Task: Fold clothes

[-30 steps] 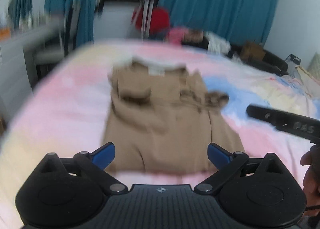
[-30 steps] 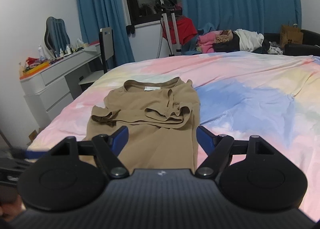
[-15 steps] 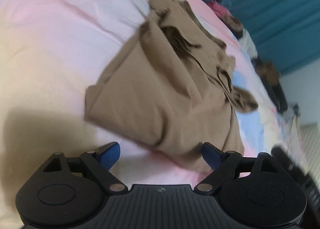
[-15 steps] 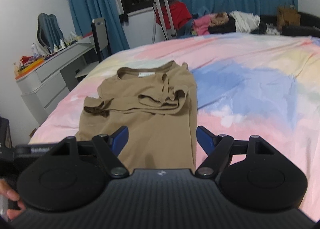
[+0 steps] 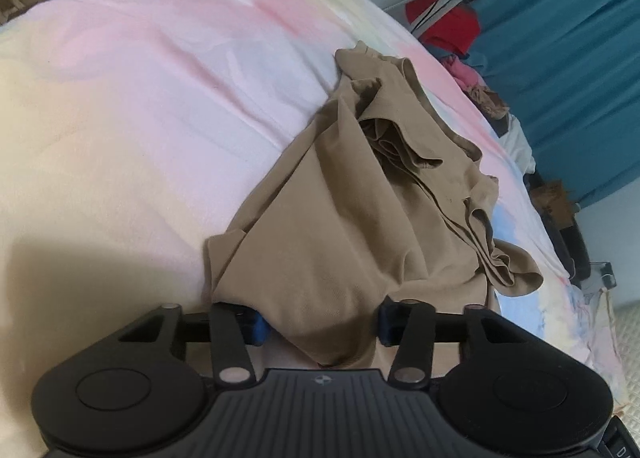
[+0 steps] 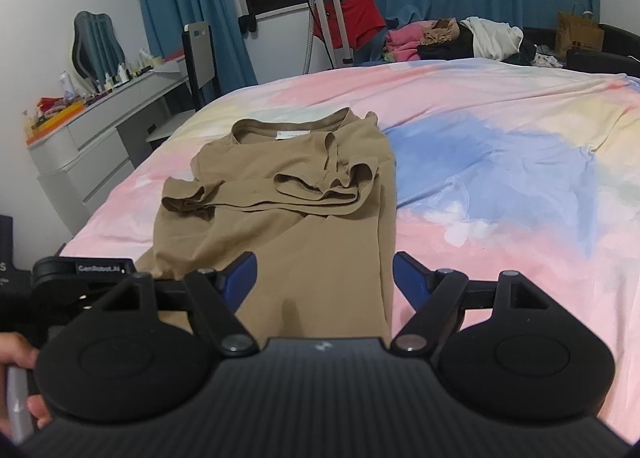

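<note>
A tan T-shirt (image 6: 288,194) lies flat on the pastel bedspread (image 6: 500,162), collar at the far end and both sleeves folded across its chest. My left gripper (image 5: 320,326) is open, low over the bed at the shirt's (image 5: 344,226) near left hem corner. That corner's cloth sits between its blue fingertips (image 5: 258,328). My right gripper (image 6: 326,274) is open just above the near hem on the right side, with cloth showing between its fingers (image 6: 408,276). The left gripper's body (image 6: 84,270) shows at the left edge of the right wrist view.
A white dresser (image 6: 80,146) with bottles and a mirror stands left of the bed, a chair (image 6: 200,54) beside it. Past the bed's far end are a tripod stand (image 6: 320,6), a clothes pile (image 6: 460,38), a paper bag (image 6: 578,32) and blue curtains. A hand (image 6: 16,354) holds the left tool.
My left gripper has swung down and in to the shirt's near left hem, and its jaws have narrowed around the cloth. My right gripper has edged lower towards the hem.
</note>
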Demonstrator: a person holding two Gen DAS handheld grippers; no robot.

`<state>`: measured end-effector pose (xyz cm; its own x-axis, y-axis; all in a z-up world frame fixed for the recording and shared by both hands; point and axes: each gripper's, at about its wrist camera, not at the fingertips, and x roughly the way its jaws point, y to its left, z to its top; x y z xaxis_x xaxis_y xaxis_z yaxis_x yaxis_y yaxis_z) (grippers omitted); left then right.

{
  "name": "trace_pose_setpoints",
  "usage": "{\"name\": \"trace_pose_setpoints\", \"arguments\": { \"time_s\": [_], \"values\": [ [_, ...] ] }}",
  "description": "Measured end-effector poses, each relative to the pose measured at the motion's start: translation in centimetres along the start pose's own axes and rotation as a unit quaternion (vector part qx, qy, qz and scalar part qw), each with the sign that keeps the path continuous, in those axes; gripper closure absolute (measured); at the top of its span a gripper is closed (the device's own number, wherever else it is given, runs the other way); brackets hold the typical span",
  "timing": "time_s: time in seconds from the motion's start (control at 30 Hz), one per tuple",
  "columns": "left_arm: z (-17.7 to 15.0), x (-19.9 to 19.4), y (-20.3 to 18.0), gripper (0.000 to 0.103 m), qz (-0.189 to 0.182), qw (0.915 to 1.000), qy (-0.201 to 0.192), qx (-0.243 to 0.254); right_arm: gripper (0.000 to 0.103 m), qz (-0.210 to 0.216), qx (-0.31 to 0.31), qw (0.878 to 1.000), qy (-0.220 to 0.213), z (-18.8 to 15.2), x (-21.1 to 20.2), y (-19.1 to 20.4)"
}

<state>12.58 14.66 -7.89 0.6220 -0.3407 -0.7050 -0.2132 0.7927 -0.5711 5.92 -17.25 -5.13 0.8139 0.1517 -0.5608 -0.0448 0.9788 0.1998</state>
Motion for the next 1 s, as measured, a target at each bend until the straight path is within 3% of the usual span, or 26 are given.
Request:
{"name": "trace_pose_setpoints", "arguments": {
  "time_s": [0.2,0.3,0.37,0.4,0.57,0.63,0.73,0.83,0.93,1.0],
  "values": [
    [0.1,-0.3,0.0,0.081,-0.014,0.9998,-0.009,-0.008,0.026,0.013,0.004,1.000,-0.003,0.0,-0.1,0.0],
    [0.2,-0.5,-0.3,0.084,-0.024,0.9995,-0.017,-0.013,0.024,0.076,0.082,0.994,0.021,-0.1,0.2,-1.2],
    [0.2,-0.7,-0.4,0.084,-0.034,0.9989,-0.023,-0.020,0.024,0.157,0.201,0.965,0.064,-0.8,1.4,-3.0],
    [0.2,-0.9,-0.3,0.085,-0.041,0.9985,-0.026,-0.025,0.024,0.194,0.260,0.942,0.088,-1.5,2.3,-3.7],
    [0.6,-1.2,-0.1,0.088,-0.081,0.9948,-0.032,-0.053,0.025,0.283,0.382,0.865,0.162,-4.5,5.8,-3.1],
    [0.8,-1.3,0.2,0.089,-0.098,0.9918,-0.031,-0.075,0.024,0.299,0.404,0.845,0.182,-5.3,7.2,-2.6],
    [1.1,-1.1,0.8,0.089,-0.114,0.9875,-0.027,-0.106,0.024,0.274,0.452,0.830,0.178,-6.1,8.5,-3.9],
    [1.5,-1.0,0.9,0.089,-0.123,0.9852,-0.026,-0.117,0.025,0.204,0.493,0.833,0.150,-6.8,8.5,-6.2],
    [2.0,-1.6,0.5,0.089,-0.129,0.9844,-0.025,-0.118,0.038,0.167,0.518,0.831,0.113,-7.0,7.8,-7.9],
    [2.3,-1.9,0.2,0.089,-0.133,0.9837,-0.024,-0.118,0.055,0.143,0.512,0.841,0.097,-6.6,7.6,-8.3]
  ]
}}
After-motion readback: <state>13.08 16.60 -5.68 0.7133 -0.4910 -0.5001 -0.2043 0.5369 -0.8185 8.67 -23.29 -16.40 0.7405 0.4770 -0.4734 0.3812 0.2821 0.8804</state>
